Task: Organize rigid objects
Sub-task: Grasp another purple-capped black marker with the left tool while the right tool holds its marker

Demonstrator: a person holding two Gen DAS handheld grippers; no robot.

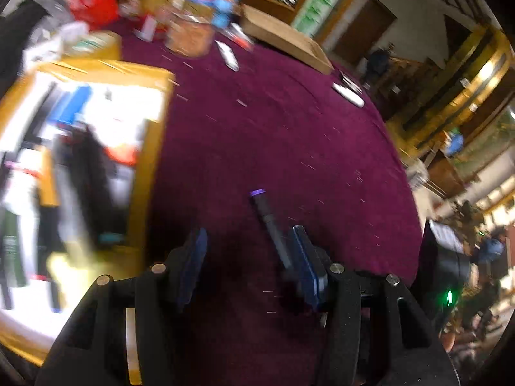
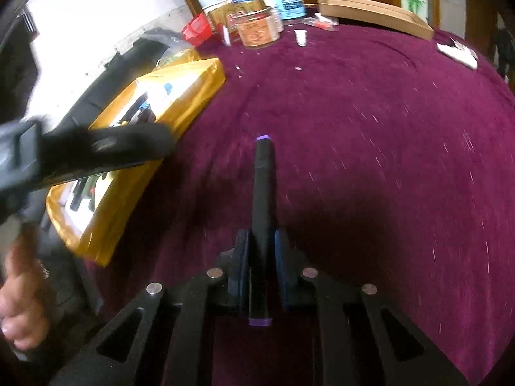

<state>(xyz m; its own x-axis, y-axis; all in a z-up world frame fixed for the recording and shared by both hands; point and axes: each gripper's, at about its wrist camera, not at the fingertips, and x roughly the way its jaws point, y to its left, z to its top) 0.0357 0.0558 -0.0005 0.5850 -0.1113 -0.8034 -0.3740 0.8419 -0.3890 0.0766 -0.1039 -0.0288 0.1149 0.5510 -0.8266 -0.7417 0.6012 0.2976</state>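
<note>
The right tool [image 2: 261, 257] clamps a black pen [image 2: 263, 199] pointing to 12 o'clock; the left tool [image 1: 249, 257] gapes wide over the desk [image 1: 289, 128]. Jar [image 2: 257, 27] labels at 12 o'clock are too blurred to read.

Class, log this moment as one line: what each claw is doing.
left claw: open, empty | right claw: shut on black marker | gold box: open, beside

blur: box [image 1: 151, 148] contents smeared in left view, items unreadable | blur: jars [image 2: 257, 25] labels illegible in both views | hidden: marker [image 1: 273, 231] rear behind left gripper's finger [image 1: 305, 263] | cut: hand [image 2: 19, 292] by right view's edge | blur: background room
</note>
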